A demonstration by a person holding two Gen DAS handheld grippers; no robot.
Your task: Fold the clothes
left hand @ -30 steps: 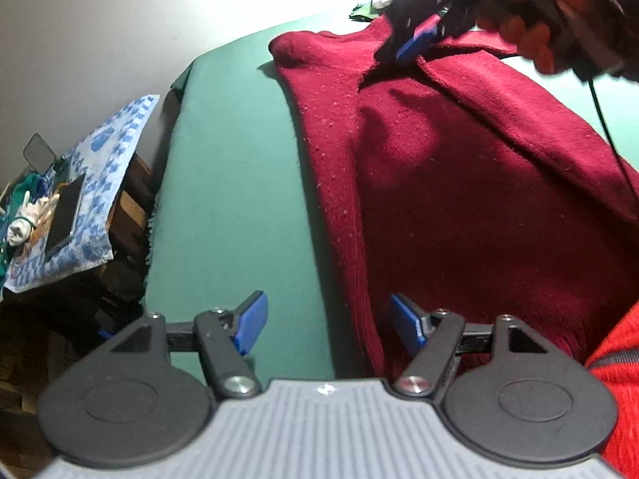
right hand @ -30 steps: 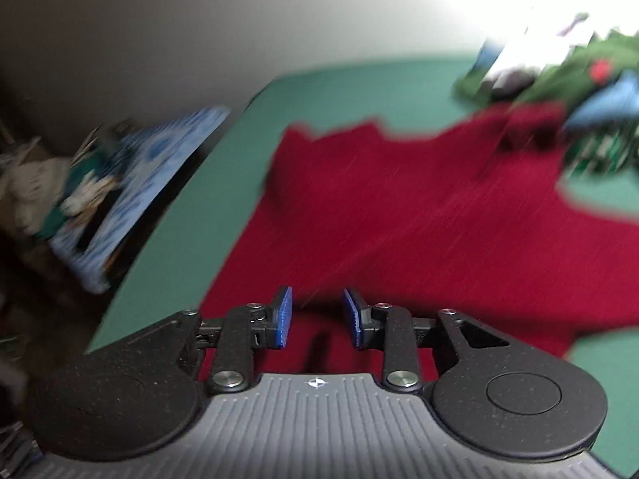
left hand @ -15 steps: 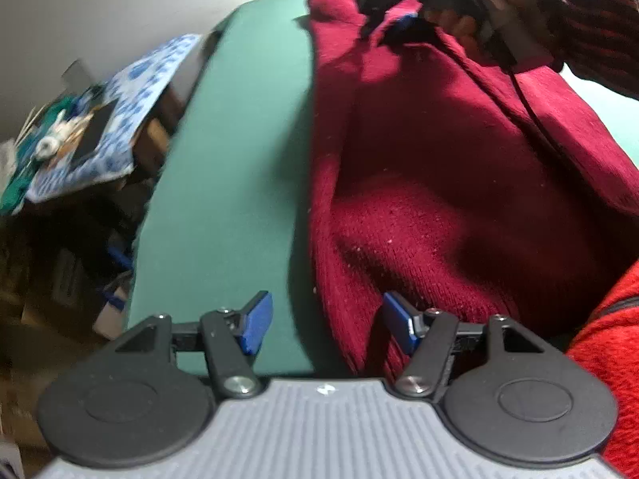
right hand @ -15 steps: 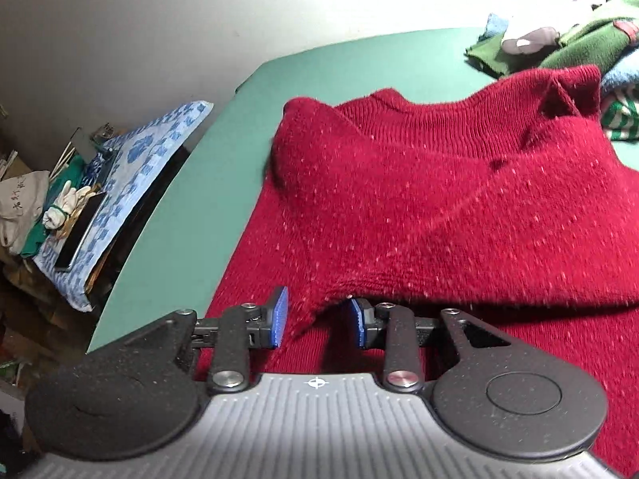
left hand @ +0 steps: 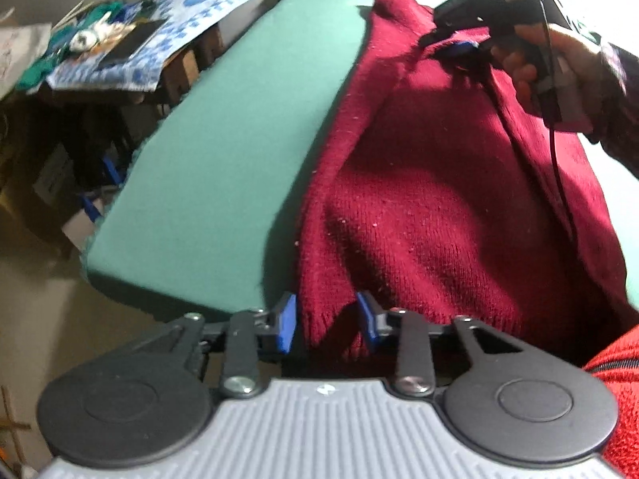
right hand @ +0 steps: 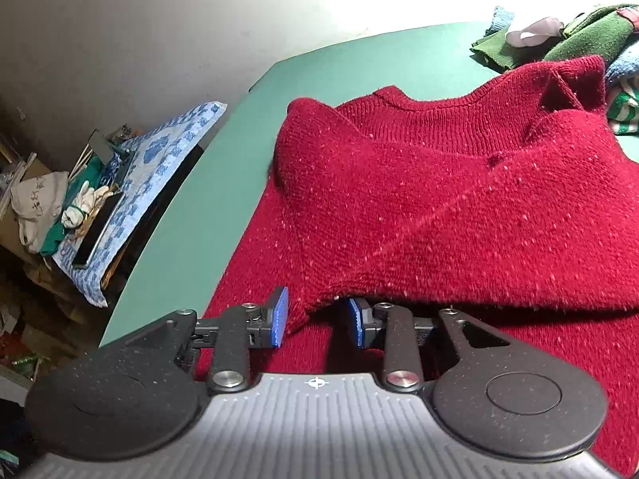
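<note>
Red knit sweater spread flat on the green table, hem end close to the left wrist camera, shoulder end far away. Long way running from the near table edge up toward the far side.

Left gripper at the hem corner, blue pads closing in, knit between them but a small gap on each side (not pinching yet). Right gripper with a folded red edge between its pads; hard to say if squeezing or just close.

Only in the left wrist view: the right gripper seen from outside up at the far shoulder, a hand wrapped round its handle, a black cable hanging down, and a bit of bright red sleeve at the bottom corner.

Only in the right wrist view: a pile of other clothes (green, white, blue) at the far right, and the ribbed collar of the sweater.

In both: a blue and white cloth on a side stand, with gloves and small clutter, too jumbled to name.

Right part of the sweater cut off by the picture edge. Table under it hidden.
</note>
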